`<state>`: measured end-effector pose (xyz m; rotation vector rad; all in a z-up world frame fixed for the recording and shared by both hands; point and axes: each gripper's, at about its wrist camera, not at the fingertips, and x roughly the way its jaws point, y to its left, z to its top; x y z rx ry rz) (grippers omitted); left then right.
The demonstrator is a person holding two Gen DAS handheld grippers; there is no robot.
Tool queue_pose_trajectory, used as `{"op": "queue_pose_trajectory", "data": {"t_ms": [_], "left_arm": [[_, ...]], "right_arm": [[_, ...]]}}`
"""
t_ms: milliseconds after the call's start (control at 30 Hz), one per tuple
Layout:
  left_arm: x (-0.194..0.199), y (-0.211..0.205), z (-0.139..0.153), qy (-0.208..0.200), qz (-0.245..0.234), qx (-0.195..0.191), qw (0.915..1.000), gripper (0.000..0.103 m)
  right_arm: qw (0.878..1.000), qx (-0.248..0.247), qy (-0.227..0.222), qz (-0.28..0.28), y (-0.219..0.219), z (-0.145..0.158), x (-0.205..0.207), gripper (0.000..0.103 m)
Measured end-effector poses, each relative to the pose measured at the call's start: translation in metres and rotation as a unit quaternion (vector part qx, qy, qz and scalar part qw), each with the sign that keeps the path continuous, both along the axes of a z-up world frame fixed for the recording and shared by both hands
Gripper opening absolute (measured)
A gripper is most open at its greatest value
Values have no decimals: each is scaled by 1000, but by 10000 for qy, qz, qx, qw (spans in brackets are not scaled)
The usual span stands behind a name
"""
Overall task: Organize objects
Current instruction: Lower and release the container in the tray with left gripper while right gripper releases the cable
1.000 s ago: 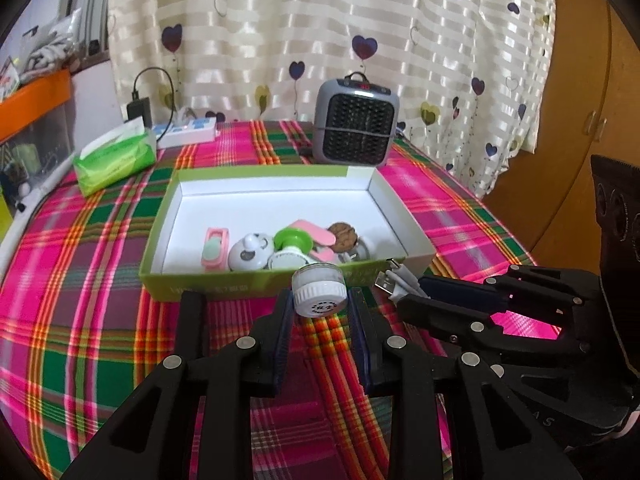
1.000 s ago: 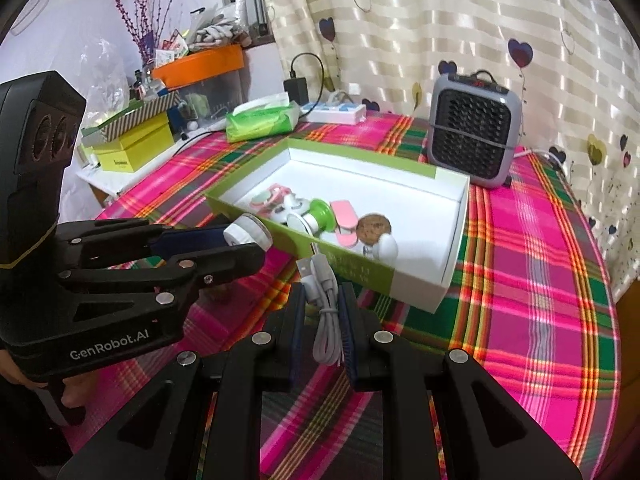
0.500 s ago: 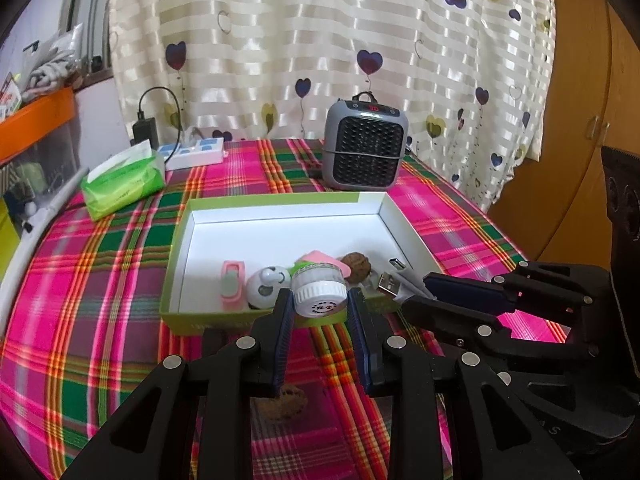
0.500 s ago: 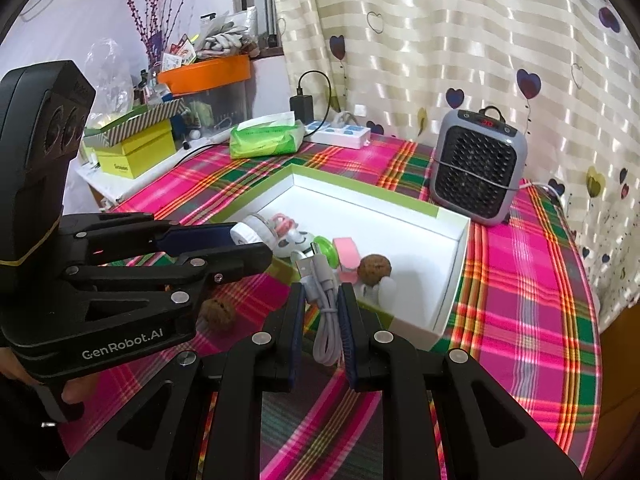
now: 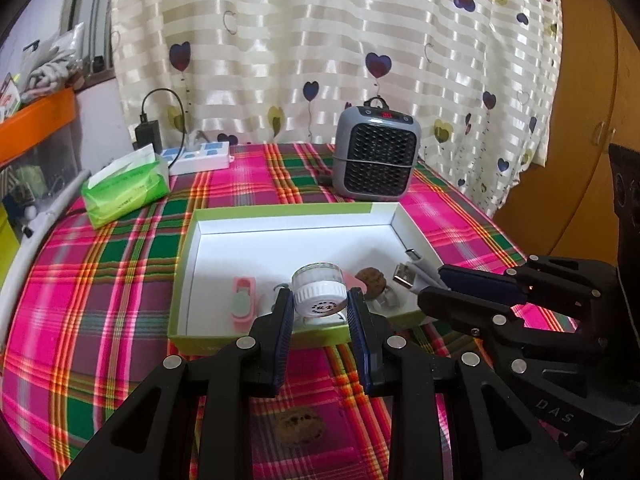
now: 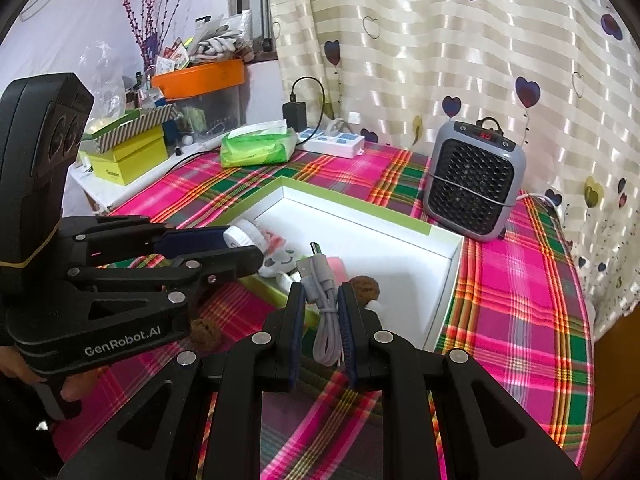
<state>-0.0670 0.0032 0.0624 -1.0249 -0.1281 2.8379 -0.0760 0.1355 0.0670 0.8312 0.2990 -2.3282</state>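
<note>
Left wrist view: raised letters reading "DAS" are seen on the body of the right gripper (image 5: 430, 284); print on the white cap of the small jar (image 5: 319, 289) is too small to be read, and a red display on the grey heater (image 5: 376, 156) is blurred. The green-rimmed white box (image 5: 280, 212) is laid on the plaid tablecloth (image 5: 100, 280); a pink item (image 5: 244, 304) and a brown walnut (image 5: 371, 279) are contained in it, with further pieces hidden behind the jar. The left gripper (image 5: 320, 312) is held about half open, its pads pressed on the jar's sides, above the box's near wall. A second walnut (image 5: 298, 426) is seen on the cloth below the jaws, outside the box. Right wrist view: "GenRobot.AI" is printed on the left gripper (image 6: 240, 248); writing on the yellow box (image 6: 128, 158) cannot be read. A white panda-faced item (image 6: 280, 258), a pink piece and a walnut (image 6: 364, 286) are seen in the box (image 6: 360, 216). The right gripper (image 6: 322, 308) is closed as far as it goes on the coiled white USB cable (image 6: 326, 320), whose plug is pointed over the box's near edge. A green tissue pack (image 6: 258, 146) is placed well behind the box.
</note>
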Motion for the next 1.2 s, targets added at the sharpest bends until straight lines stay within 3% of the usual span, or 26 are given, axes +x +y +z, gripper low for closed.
{"op": "queue_pose_trajectory", "data": {"t_ms": [1200], "left_arm": [[-47, -33, 3, 35, 271, -75, 9996, 25]], "right_arm": [[9999, 71, 89, -3, -13, 8, -58, 18]]}}
